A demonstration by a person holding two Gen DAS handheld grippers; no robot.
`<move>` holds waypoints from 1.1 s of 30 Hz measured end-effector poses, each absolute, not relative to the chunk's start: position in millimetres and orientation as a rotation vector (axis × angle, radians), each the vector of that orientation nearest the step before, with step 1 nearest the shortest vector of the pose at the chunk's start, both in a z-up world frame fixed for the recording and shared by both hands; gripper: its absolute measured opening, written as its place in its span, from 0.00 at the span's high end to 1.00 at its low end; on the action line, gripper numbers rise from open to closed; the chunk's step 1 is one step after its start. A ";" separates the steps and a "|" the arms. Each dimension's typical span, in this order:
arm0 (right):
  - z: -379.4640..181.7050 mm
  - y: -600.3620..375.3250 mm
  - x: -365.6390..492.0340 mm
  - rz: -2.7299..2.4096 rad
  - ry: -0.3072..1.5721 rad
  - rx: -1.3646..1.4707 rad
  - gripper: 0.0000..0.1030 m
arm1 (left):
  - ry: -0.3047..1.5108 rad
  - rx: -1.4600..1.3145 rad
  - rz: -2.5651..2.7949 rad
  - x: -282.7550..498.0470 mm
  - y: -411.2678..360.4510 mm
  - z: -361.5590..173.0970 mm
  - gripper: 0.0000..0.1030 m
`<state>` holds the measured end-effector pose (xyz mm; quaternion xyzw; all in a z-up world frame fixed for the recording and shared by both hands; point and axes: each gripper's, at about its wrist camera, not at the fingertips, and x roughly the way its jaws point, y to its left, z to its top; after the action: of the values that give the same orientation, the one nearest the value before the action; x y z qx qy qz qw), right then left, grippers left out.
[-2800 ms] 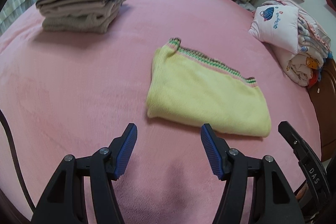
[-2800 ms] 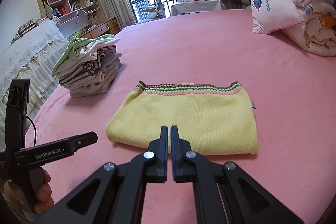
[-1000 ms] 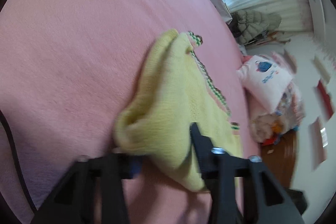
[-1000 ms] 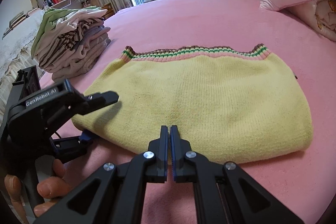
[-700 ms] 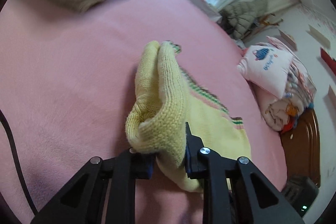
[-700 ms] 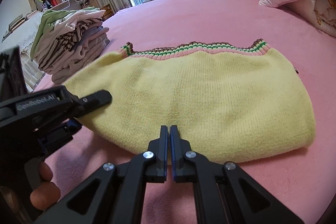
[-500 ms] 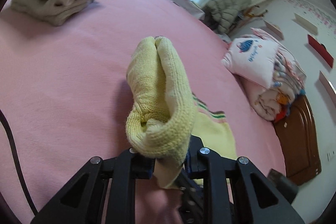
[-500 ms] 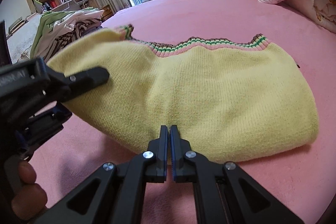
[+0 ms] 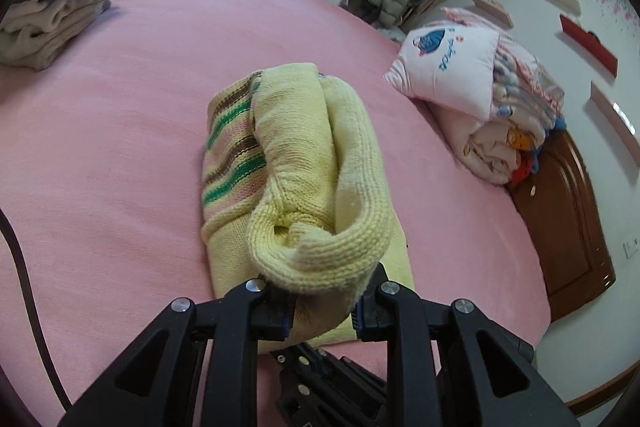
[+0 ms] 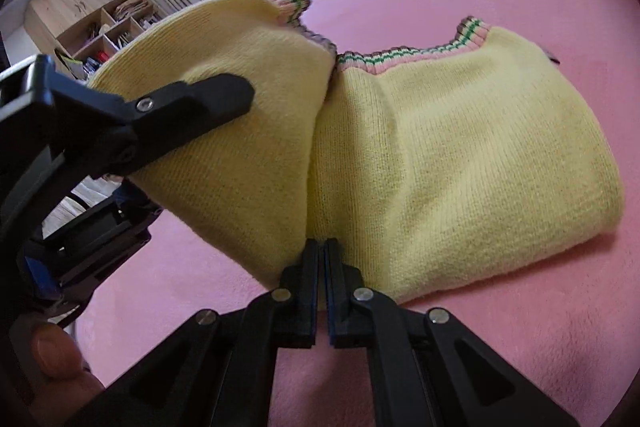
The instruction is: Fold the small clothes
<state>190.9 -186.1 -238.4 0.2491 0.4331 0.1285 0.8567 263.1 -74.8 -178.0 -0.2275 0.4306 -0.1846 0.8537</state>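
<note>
A yellow knitted garment with a striped pink, green and brown hem lies folded on the pink bed. My left gripper is shut on the garment's left end and holds it lifted and bent over toward the right half. In the right wrist view that raised flap hangs from the left gripper's black fingers. My right gripper is shut with nothing in it. Its tips rest against the garment's near edge, at the crease where the flap bends up.
A stack of folded clothes sits at the far left of the bed. Pink pillows and bedding are piled at the right by a wooden headboard. A hand holds the left gripper. Shelves and a barred window stand beyond the bed.
My left gripper closed on the garment's left end, then lifted it and carried it rightward over the rest. The right gripper moved in to the garment's near edge, still shut.
</note>
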 end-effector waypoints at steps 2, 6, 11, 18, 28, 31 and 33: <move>-240.3 -198.0 189.6 0.297 0.918 0.603 0.98 | 0.915 -0.450 -0.381 263.9 -84.9 -176.3 0.81; -237.8 -218.9 183.9 0.293 0.947 0.667 0.99 | 0.915 -0.423 -0.385 262.4 -101.6 -171.1 0.81; -228.8 -253.6 172.2 0.168 0.973 0.633 0.97 | 0.913 -0.389 -0.424 257.2 -127.9 -166.7 0.80; -203.9 -286.4 157.3 0.001 0.912 0.515 0.95 | 0.999 -0.265 -0.444 250.9 -174.9 -191.2 0.73; -201.1 -305.4 155.5 -0.044 0.903 0.505 0.95 | 0.987 -0.357 -0.531 225.2 -159.1 -183.7 0.32; -198.1 -305.1 149.5 -0.045 0.897 0.497 0.95 | 0.985 -0.433 -0.570 219.7 -138.7 -177.1 0.32; -196.1 -306.5 146.3 -0.044 0.888 0.489 0.95 | 0.982 -0.455 -0.560 216.4 -117.5 -174.3 0.32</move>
<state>146.3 -306.5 -196.1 0.2342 0.4251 -0.0213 0.8740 216.4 -117.5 -174.3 -0.2138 0.4611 -0.2628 0.8201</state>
